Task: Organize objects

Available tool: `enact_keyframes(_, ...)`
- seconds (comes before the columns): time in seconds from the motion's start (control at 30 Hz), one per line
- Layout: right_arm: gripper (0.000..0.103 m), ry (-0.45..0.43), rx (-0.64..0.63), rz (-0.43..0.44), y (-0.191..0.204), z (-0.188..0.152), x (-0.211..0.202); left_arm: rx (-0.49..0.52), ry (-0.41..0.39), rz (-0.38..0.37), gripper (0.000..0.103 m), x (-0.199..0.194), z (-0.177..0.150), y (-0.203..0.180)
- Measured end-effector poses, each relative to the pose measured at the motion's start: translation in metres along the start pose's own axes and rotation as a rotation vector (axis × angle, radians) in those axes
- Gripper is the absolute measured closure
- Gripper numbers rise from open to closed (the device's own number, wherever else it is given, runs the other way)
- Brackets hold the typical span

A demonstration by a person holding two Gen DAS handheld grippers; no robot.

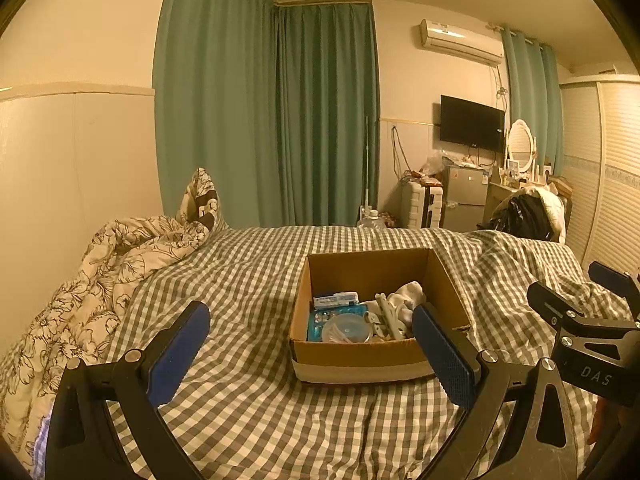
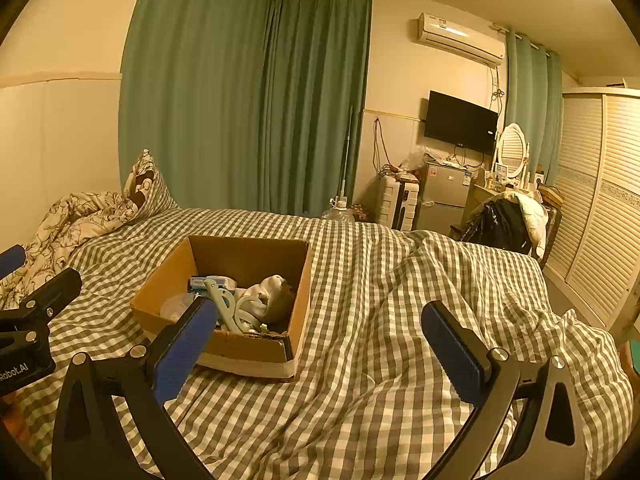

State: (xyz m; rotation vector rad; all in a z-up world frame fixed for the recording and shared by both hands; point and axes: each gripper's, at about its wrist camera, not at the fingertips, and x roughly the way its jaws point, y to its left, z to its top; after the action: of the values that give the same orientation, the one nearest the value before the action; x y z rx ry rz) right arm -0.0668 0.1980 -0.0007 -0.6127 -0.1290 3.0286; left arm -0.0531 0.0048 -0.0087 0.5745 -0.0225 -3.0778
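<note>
An open cardboard box [image 1: 352, 356] sits on the checked bedspread; it also shows in the right wrist view [image 2: 240, 350]. Inside lie a blue packet [image 1: 320, 322], a round clear lid [image 1: 347, 328], a white plastic clip [image 1: 387, 314] and white socks [image 1: 408, 294]. My left gripper [image 1: 312, 354] is open and empty, held near the box's front edge. My right gripper [image 2: 316, 350] is open and empty, to the right of the box. The right gripper shows at the edge of the left wrist view [image 1: 580, 300].
A crumpled floral duvet [image 1: 100, 280] and pillow lie at the bed's far left. Green curtains [image 1: 264, 120] hang behind. A small fridge [image 1: 466, 196], a suitcase, a TV and a chair with clothes [image 1: 528, 212] stand at the back right. A wardrobe [image 2: 596, 208] lines the right wall.
</note>
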Motion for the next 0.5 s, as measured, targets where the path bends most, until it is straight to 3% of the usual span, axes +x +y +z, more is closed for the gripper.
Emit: enact_keyframes(0.5, 0.0, 0.009, -0.006, 0.011, 0.0008, -0.0025, 0.0003, -0.003, 0.011, 0.001, 0.0, 0.0031, -0.002, 0.0044)
